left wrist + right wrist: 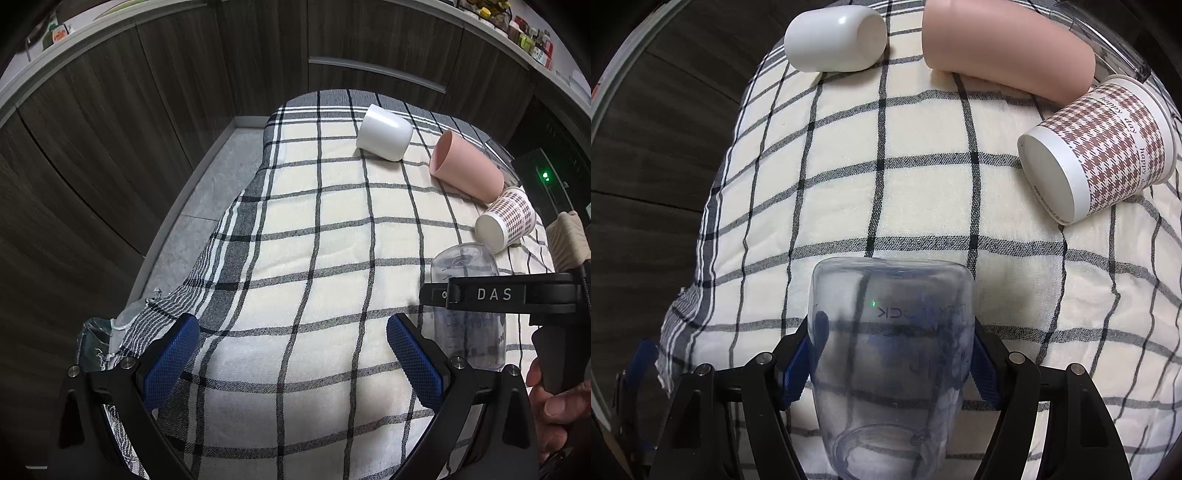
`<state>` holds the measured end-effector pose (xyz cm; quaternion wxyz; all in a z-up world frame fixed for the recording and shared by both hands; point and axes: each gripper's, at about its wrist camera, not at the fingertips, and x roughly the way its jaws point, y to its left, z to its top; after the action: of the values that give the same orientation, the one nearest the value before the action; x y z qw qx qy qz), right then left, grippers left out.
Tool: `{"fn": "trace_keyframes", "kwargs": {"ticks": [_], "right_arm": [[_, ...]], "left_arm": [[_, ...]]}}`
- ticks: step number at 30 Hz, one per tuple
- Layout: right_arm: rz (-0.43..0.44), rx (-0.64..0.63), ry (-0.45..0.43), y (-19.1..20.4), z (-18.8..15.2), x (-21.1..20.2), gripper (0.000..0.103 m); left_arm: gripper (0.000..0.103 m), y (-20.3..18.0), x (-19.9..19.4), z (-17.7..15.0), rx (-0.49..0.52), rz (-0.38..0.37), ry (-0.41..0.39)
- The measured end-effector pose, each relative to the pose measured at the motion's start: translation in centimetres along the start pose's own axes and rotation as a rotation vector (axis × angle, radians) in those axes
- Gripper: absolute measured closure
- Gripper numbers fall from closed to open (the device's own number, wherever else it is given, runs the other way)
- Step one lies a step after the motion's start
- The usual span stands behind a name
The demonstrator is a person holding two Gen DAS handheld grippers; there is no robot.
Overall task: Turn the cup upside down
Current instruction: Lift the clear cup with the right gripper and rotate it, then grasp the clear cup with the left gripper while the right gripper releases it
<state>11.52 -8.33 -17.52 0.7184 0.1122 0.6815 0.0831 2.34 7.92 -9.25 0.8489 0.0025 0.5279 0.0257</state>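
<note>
A clear plastic cup (890,354) stands upside down on the checked cloth (923,206), its closed base up and its text inverted. My right gripper (892,363) is shut on the clear cup, one blue pad on each side. In the left wrist view the same cup (467,314) stands at the right, with the right gripper's black body across it. My left gripper (291,354) is open and empty, low over the cloth (314,258), left of the cup.
Three cups lie on their sides at the far end: a white one (836,38), a pink one (1004,44), and a houndstooth paper one (1097,151). They also show in the left wrist view: white (384,132), pink (467,166), paper (504,219). Dark wood cabinets (110,129) stand beyond the table's left edge.
</note>
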Motion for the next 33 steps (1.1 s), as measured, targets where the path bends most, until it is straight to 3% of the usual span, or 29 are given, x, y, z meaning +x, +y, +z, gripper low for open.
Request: {"fn": "trace_keyframes", "kwargs": {"ticks": [4, 17, 25, 33], "right_arm": [[0.008, 0.003, -0.012, -0.2, -0.2, -0.3, 0.018], [0.005, 0.038, -0.2, -3.4, -2.7, -7.6, 0.016], [-0.077, 0.095, -0.357, -8.0, -5.9, -12.6, 0.015], [-0.192, 0.154, -0.497, -11.4, -7.8, -15.0, 0.015]], "left_arm": [[0.0, -0.3, -0.3, 0.1, 0.006, 0.009, -0.003], [0.0, -4.5, -2.7, 0.5, 0.067, -0.015, -0.039], [0.0, -10.0, -3.5, 1.0, 0.156, -0.061, -0.059], [0.0, -13.9, -1.2, 2.2, 0.194, -0.1, 0.03]]}}
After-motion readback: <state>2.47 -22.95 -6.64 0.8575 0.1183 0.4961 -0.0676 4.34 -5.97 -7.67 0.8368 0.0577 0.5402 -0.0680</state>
